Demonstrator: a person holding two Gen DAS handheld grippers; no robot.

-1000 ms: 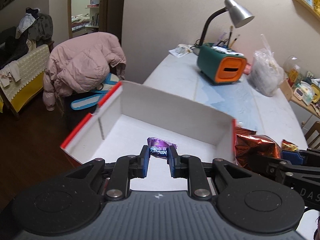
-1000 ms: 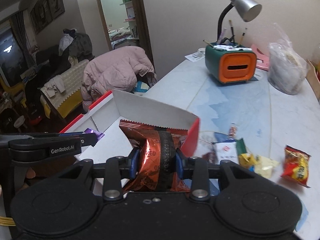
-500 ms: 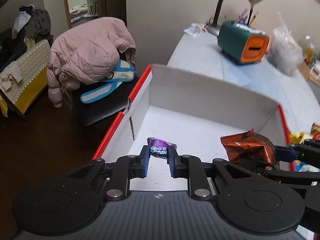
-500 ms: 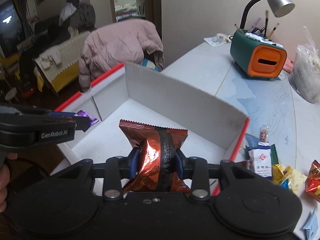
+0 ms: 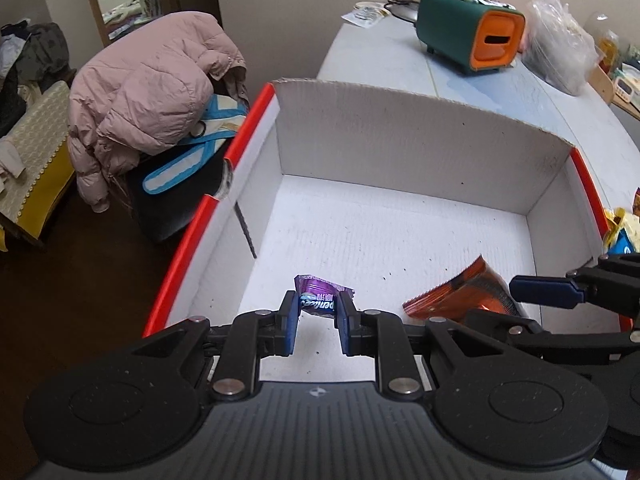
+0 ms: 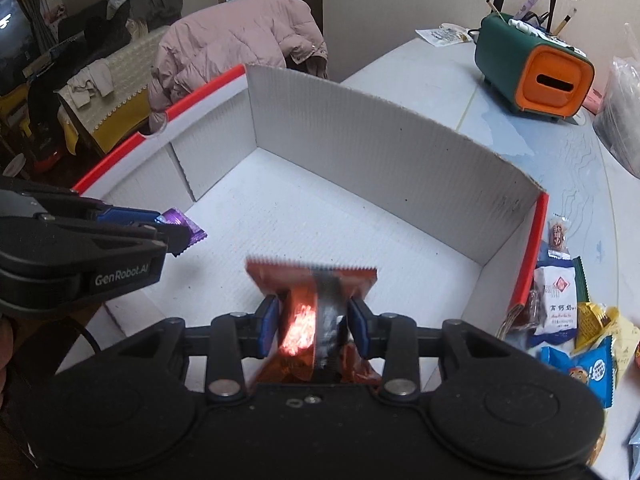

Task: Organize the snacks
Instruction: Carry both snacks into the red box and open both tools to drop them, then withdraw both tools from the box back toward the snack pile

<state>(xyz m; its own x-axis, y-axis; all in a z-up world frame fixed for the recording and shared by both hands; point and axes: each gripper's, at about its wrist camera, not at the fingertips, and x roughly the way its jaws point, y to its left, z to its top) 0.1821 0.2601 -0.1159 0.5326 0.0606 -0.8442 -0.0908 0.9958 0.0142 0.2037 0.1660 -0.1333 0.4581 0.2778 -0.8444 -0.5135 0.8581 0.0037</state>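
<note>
Left tongs (image 5: 318, 322): clamped on a small purple candy wrapper (image 5: 320, 300), which hangs over the near-left part of the box floor.
Right tongs (image 6: 312, 326): gripping an orange foil snack bag (image 6: 310, 312) across its middle, the serrated top edge pointing away, over the near-centre of the floor.
Step in hand (judged): setting both snacks down inside the white cardboard box (image 5: 420, 132); neither is released yet.
Box floor (image 6: 320, 216): bare and flat, so there is room to give each snack its own spot; the two pairs of tongs sit close together, the left one showing at the left edge of the right wrist view.
How to do it well: each snack wants to be low, near the floor, before the tongs let go, so the light wrapper does not flutter and the puffed bag does not bounce or tip.
Spacing: the candy suits the left side, the bag the centre or right, so the tongs do not knock each other on release.
Hazard: the red-edged right wall (image 6: 534, 248) stands just beside the bag's side; a wide swing could nudge the box along the bench (image 6: 420, 76).
Beyond the box: more loose snack packets (image 6: 558, 300) lie on the bench to the right, likely next in line.
Far end: a green and orange organiser (image 6: 536, 76) stands well clear.
</note>
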